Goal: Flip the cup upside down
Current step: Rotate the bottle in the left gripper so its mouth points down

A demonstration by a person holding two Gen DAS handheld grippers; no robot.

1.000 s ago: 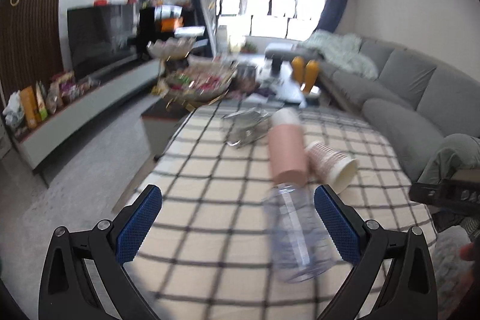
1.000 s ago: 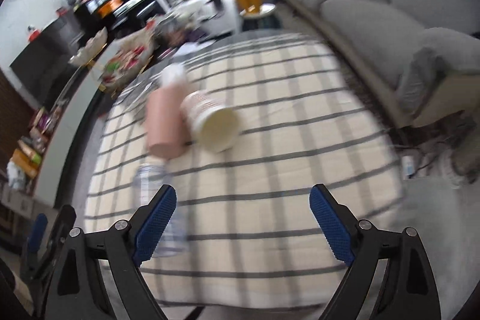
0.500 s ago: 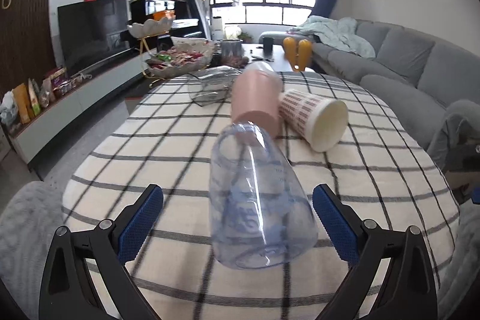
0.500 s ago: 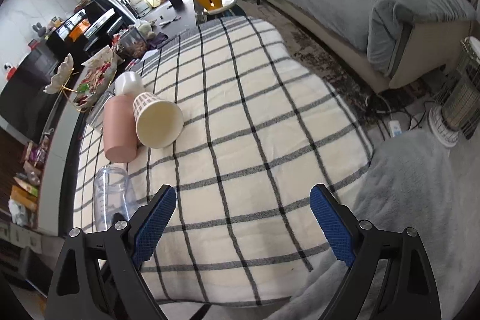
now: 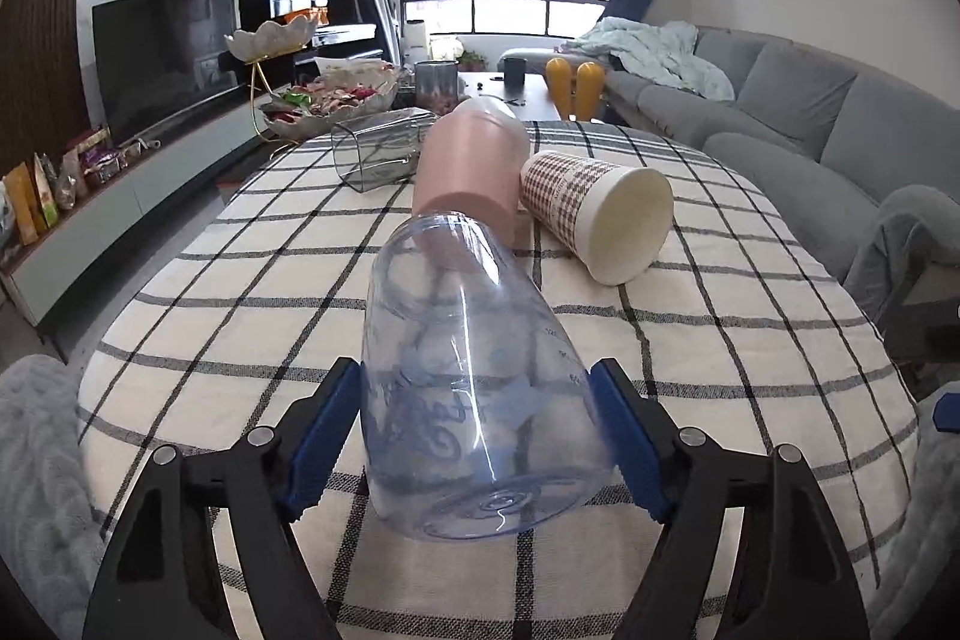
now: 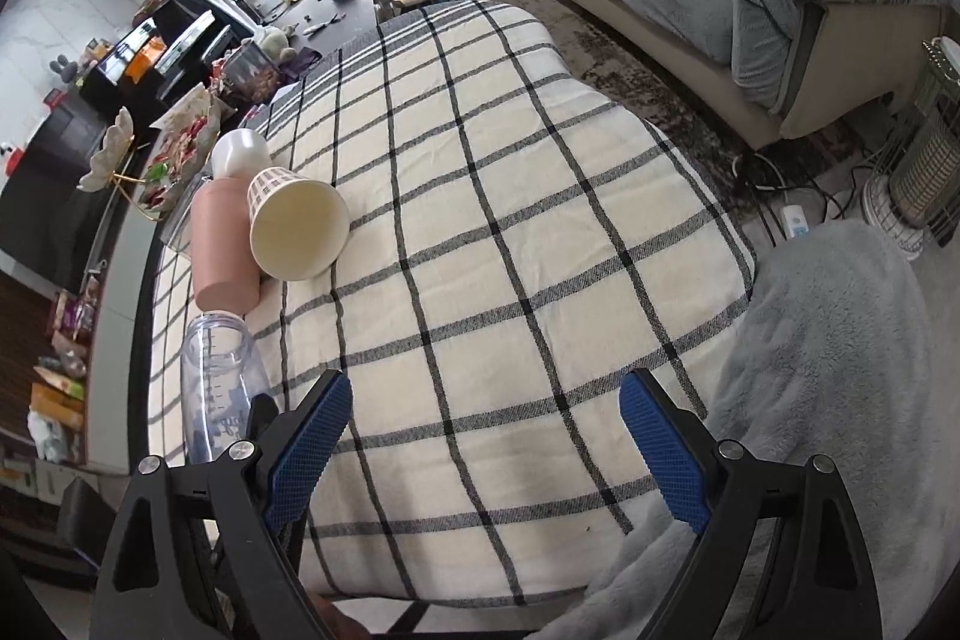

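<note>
A clear bluish plastic cup lies on its side on the checked tablecloth, base toward me, mouth toward a pink cup. My left gripper is shut on it, blue pads pressed on both sides near its base. The cup also shows in the right wrist view at the left, with the left gripper on it. My right gripper is open and empty above the table's near edge, apart from all cups.
A pink cup and a patterned paper cup lie on their sides behind the clear one. A clear square container lies at the far edge. A grey sofa is at the right, a fluffy grey blanket near my right gripper.
My left gripper has moved in low around the clear cup and closed its pads on it. My right gripper has drawn back toward the near table edge and stays open.
</note>
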